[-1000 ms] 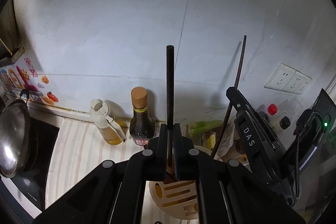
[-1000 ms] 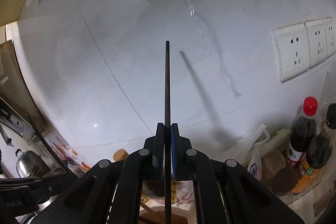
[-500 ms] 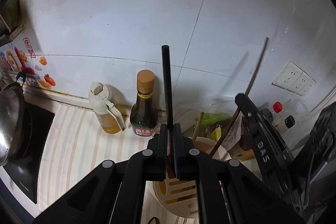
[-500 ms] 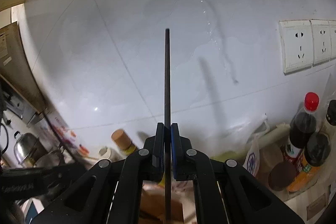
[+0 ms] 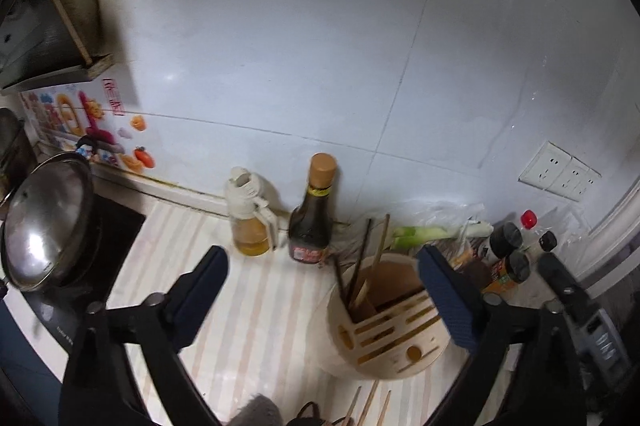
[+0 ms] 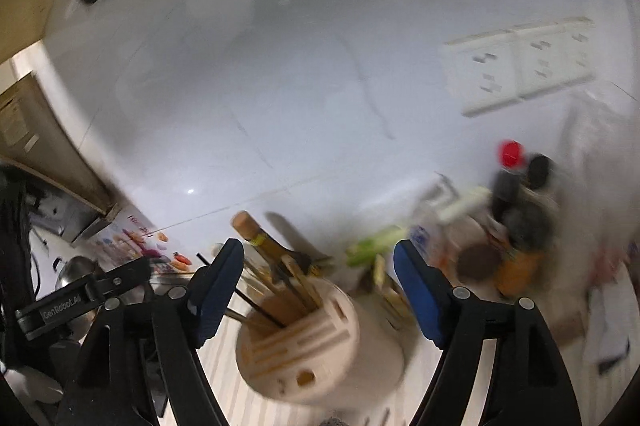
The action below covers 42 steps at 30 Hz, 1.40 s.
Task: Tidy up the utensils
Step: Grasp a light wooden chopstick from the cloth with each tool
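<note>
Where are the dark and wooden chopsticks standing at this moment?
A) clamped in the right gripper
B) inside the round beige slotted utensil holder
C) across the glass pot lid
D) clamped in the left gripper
B: the dark and wooden chopsticks stand in the round beige slotted utensil holder, while the left gripper and the right gripper are both open and hold nothing.

Left claw standing wide open, fingers spread far apart, blue pads facing inward, nothing lying between them. Pointing forward and tilting downward. Right claw likewise standing wide open, fingers splayed to either side, nothing lying between the pads. Also tilting downward; right wrist view blurring, fine detail not readable. Each claw's black body showing at the edge of the other's view: right one at lower right, left one at lower left.
</note>
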### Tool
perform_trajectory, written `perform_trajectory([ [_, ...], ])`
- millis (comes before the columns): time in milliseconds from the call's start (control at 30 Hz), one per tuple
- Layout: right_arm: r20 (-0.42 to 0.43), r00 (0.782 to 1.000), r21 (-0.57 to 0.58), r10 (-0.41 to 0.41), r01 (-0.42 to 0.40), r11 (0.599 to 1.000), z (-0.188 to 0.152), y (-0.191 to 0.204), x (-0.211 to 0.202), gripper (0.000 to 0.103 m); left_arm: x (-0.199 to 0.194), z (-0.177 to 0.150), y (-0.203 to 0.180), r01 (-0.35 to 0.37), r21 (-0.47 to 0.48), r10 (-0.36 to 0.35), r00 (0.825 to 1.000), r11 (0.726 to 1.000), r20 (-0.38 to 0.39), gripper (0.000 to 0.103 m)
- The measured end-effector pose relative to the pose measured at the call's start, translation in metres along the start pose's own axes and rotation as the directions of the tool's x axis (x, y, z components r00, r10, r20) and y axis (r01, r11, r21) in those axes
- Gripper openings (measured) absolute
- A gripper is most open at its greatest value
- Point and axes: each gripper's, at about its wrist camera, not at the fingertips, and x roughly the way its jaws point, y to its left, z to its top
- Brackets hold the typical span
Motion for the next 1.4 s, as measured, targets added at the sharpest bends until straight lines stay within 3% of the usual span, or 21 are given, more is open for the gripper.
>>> perform_trajectory([
  [167, -0.130, 0.986, 0.062, -0.105, 0.114, 0.992, -0.028, -0.030, -0.014, 0.079, -0.007, -0.033, 0.010, -0.058, 0.028, 0.058, 0.998, 0.998, 0.001, 0.103],
  [333, -0.341, 0.927, 0.101, -0.158, 0.204, 0.974, -0.091, -0.068, 0.008, 0.079, 0.014, -0.092, 0.024, -0.086, 0.056, 0.091, 0.992, 0.995, -0.089, 0.103],
  [367, -0.387, 0.907, 0.099, -0.168, 0.222, 0.970, -0.105, -0.075, 0.015, 0.079, 0.026, -0.108, 0.025, -0.091, 0.079, 0.100, 0.987, 0.993, -0.129, 0.103],
  [467, -0.545, 0.820, 0.064, -0.177, 0.251, 0.966, -0.158, -0.088, 0.047, 0.079, 0.057, -0.152, 0.030, -0.135, 0.125, 0.159, 0.964, 0.983, -0.211, 0.103],
  [500, -0.593, 0.785, 0.049, -0.180, 0.258, 0.965, -0.177, -0.090, 0.058, 0.078, 0.069, -0.167, 0.031, -0.146, 0.143, 0.178, 0.953, 0.979, -0.245, 0.103],
  [600, -0.679, 0.712, 0.006, -0.181, 0.251, 0.968, -0.221, -0.089, 0.080, 0.069, 0.100, -0.206, 0.038, -0.171, 0.170, 0.221, 0.914, 0.970, -0.339, 0.103],
  [667, -0.711, 0.675, -0.038, -0.198, 0.245, 0.969, -0.241, -0.083, 0.091, 0.063, 0.117, -0.227, 0.042, -0.171, 0.174, 0.228, 0.891, 0.970, -0.394, 0.103],
  [767, -0.734, 0.629, -0.124, -0.256, 0.246, 0.961, -0.265, -0.074, 0.104, 0.052, 0.130, -0.247, 0.042, -0.173, 0.191, 0.241, 0.869, 0.966, -0.432, 0.103],
  [833, -0.708, 0.634, -0.184, -0.309, 0.257, 0.949, -0.271, -0.067, 0.104, 0.046, 0.134, -0.254, 0.038, -0.167, 0.209, 0.245, 0.864, 0.964, -0.440, 0.103],
  [867, -0.707, 0.619, -0.224, -0.343, 0.264, 0.938, -0.275, -0.063, 0.105, 0.041, 0.135, -0.257, 0.036, -0.162, 0.218, 0.245, 0.864, 0.962, -0.440, 0.103],
  [967, -0.684, 0.607, -0.293, -0.405, 0.281, 0.914, -0.278, -0.063, 0.099, 0.010, 0.140, -0.266, 0.024, -0.118, 0.237, 0.217, 0.863, 0.964, -0.456, 0.103],
  [1000, -0.687, 0.606, -0.287, -0.400, 0.280, 0.916, -0.277, -0.070, 0.095, 0.008, 0.141, -0.268, 0.019, -0.104, 0.244, 0.210, 0.864, 0.964, -0.459, 0.103],
  [1233, -0.729, 0.561, -0.266, -0.391, 0.294, 0.918, -0.269, -0.112, 0.073, 0.007, 0.147, -0.284, -0.036, 0.063, 0.336, 0.119, 0.861, 0.940, -0.495, 0.100],
  [1400, -0.745, 0.555, -0.254, -0.370, 0.278, 0.927, -0.269, -0.126, 0.064, 0.007, 0.155, -0.294, -0.057, 0.109, 0.368, 0.109, 0.845, 0.923, -0.523, 0.063],
])
